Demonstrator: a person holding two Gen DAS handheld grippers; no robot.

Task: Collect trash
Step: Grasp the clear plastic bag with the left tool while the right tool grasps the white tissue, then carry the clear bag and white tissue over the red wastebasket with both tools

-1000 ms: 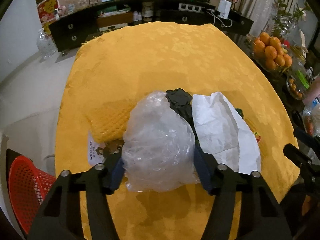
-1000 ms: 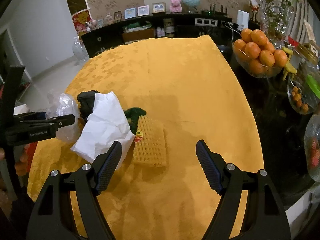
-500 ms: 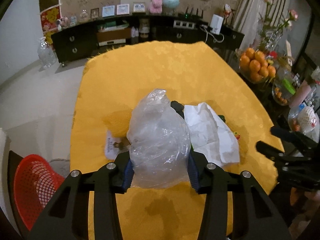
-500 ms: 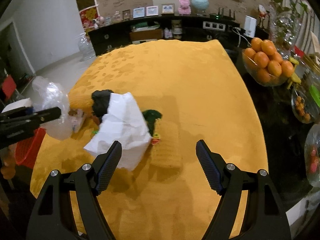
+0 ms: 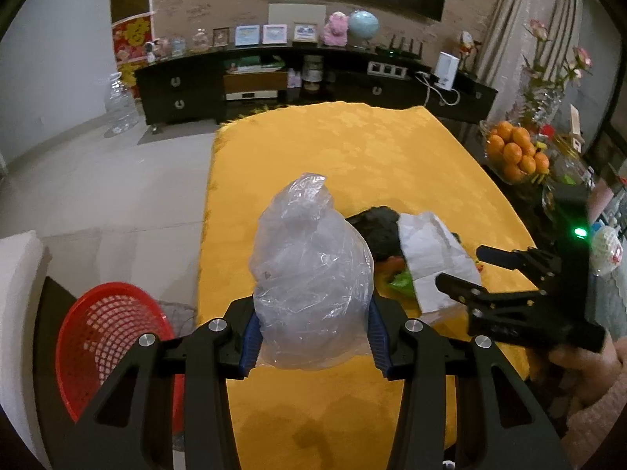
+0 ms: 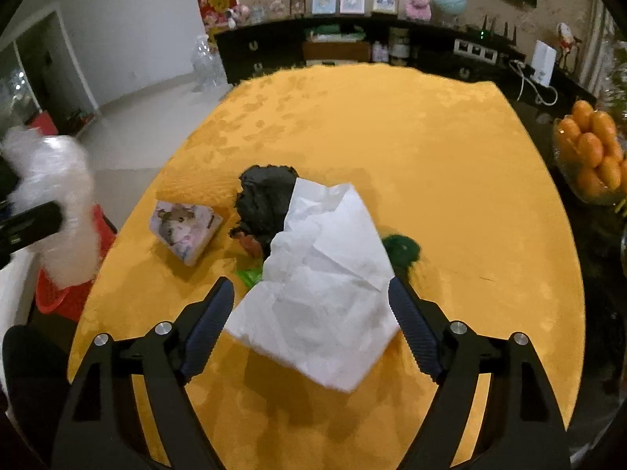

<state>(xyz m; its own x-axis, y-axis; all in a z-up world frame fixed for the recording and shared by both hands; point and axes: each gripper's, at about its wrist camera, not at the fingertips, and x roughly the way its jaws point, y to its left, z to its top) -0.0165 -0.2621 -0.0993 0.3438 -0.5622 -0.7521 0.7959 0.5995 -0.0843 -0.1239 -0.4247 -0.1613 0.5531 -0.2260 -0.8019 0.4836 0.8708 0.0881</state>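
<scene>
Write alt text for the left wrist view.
The left gripper grips a crumpled clear plastic bag above a yellow tablecloth; a red basket sits lower left, white paper and the right gripper to the right.

Both fisheye cameras ride on hand-held grippers and look steeply down along their fingers, facing the dark sideboard (image 5: pixel 313 78) at 12 o'clock. The left wrist view sits by the yellow tablecloth's (image 5: pixel 333 149) left edge. The right wrist view hangs closer over the white paper (image 6: pixel 325 290). Both share the cloth, the paper and the orange bowl (image 6: pixel 591 156) at 3 o'clock.
</scene>
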